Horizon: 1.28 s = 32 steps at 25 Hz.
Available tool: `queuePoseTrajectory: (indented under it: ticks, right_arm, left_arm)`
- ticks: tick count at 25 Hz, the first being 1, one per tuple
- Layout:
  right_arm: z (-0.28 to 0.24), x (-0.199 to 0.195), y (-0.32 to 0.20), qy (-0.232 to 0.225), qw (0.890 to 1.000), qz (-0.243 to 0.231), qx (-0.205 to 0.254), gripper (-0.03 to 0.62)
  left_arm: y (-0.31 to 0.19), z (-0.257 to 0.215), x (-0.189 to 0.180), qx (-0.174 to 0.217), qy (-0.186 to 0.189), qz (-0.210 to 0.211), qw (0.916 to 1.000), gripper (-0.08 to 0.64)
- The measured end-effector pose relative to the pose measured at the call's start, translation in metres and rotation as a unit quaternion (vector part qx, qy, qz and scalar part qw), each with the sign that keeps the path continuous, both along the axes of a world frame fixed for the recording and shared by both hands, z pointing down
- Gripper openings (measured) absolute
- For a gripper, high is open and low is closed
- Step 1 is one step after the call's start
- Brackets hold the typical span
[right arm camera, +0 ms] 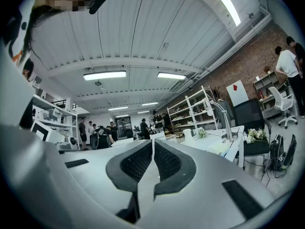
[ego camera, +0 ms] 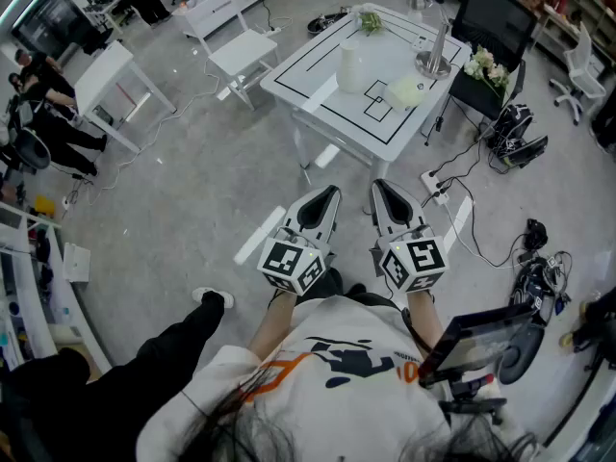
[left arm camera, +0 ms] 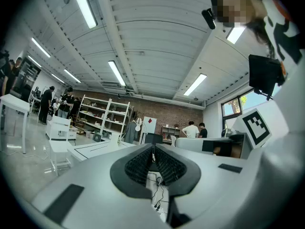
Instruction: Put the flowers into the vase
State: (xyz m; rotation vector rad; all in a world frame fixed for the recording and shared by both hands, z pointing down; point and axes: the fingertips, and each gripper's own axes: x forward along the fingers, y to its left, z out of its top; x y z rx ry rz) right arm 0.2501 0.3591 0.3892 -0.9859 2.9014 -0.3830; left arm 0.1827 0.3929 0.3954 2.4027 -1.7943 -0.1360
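— What is the head view showing?
— The left gripper (ego camera: 330, 192) and right gripper (ego camera: 379, 187) are hovering near the person. The vase (ego camera: 351, 65) is standing on the far table (ego camera: 318, 89), with the flowers (ego camera: 486, 67) lying right of it, possibly on a chair.
— Left gripper view?
— Its jaws are pressing together, holding nothing.
— Right gripper view?
— Likewise closed and empty; it's needing to open wide before reaching the stems

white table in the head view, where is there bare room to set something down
Bare: the strip between the white cylindrical vase and the white table's left edge. Crowded: the right side, with the silver stand, pale flat item and green sprig.
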Motion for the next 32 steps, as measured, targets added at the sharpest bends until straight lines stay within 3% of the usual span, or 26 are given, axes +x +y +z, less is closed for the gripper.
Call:
queuePoseTrajectory:
  ticks: [25,32]
  right_arm:
    - [0.017,0.017,-0.019,-0.006,1.000,0.015,-0.023,0.025]
    - [0.023,0.005,-0.036,0.004,0.999,0.016,-0.027,0.026]
  left_arm:
    - [-0.015,0.009,0.021,-0.014,-0.024,0.019,0.9994,0.009]
    - [-0.029,0.014,0.010,-0.023,-0.015,0.022,0.9994,0.009]
